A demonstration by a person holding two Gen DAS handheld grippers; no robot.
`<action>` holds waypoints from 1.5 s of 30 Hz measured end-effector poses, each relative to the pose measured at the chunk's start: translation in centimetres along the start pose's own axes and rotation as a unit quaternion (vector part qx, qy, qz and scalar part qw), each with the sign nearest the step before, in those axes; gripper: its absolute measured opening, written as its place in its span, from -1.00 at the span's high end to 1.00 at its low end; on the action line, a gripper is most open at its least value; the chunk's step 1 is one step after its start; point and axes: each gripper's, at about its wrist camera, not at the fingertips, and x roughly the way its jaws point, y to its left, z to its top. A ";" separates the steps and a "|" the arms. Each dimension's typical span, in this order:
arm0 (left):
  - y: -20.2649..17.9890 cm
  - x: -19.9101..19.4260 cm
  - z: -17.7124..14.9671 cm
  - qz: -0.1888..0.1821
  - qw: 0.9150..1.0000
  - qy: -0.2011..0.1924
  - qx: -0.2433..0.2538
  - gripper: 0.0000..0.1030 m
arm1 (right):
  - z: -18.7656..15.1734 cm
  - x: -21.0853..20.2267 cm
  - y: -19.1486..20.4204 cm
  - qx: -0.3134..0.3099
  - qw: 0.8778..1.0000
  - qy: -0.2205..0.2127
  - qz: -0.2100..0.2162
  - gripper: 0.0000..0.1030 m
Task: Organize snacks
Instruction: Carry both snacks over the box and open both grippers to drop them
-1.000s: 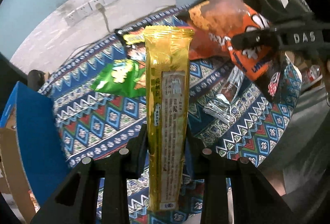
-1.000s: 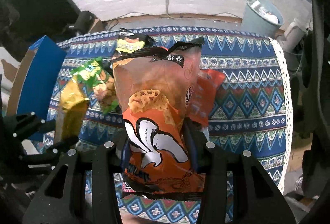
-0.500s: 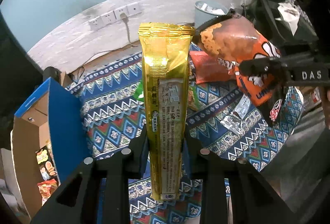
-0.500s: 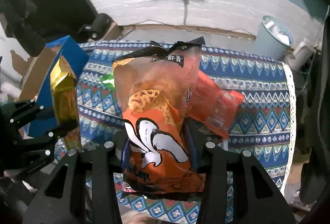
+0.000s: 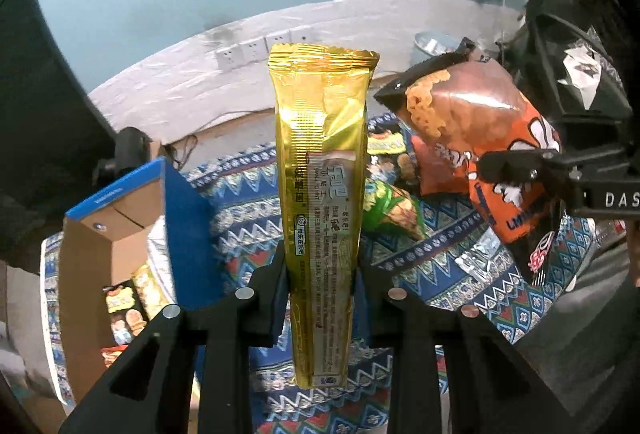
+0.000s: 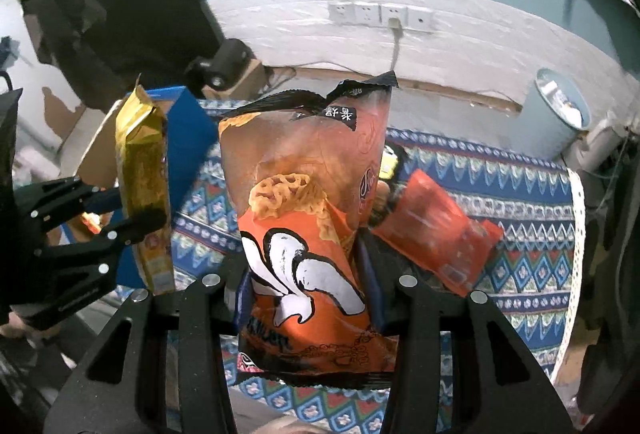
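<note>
- The gold pack (image 5: 322,218) is clamped low down between the narrow jaws of the left gripper (image 5: 320,274), so its length stands upright and clear of the table (image 5: 472,298).
- The orange bag (image 6: 304,234) is pinched near its bottom by the right gripper (image 6: 308,298); the puffy top is left free.
- Both snacks are held aloft, probably for carrying to the box (image 5: 120,234), which stands open at the table's left with snacks inside.
- A red pack (image 6: 436,230) and a green bag (image 5: 390,208) are left on the cloth.
- "DAS" is read on the right gripper; the packs' small print cannot be made out.
</note>
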 end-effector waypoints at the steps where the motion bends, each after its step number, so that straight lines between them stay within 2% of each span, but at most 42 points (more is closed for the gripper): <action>1: 0.3 -0.3 0.1 0.003 1.000 -0.003 -0.001 0.45 | 0.2 -0.1 0.3 -0.003 1.000 -0.002 0.003 0.15; 11: 2.9 -3.1 0.3 0.018 0.999 -0.028 -0.012 0.45 | 2.2 0.1 3.6 -0.026 0.999 -0.010 0.023 0.15; 19: 5.7 -5.2 0.5 0.022 0.998 -0.046 -0.043 0.45 | 3.9 0.5 6.4 -0.042 0.998 -0.015 0.037 0.15; 28: 8.5 -6.9 -0.5 0.050 0.995 -0.064 -0.056 0.45 | 5.3 1.5 9.8 -0.066 0.997 -0.012 0.045 0.15; 45: 15.3 -5.7 -4.2 0.085 0.990 -0.041 -0.102 0.45 | 7.3 5.1 17.1 -0.110 0.992 0.012 0.062 0.15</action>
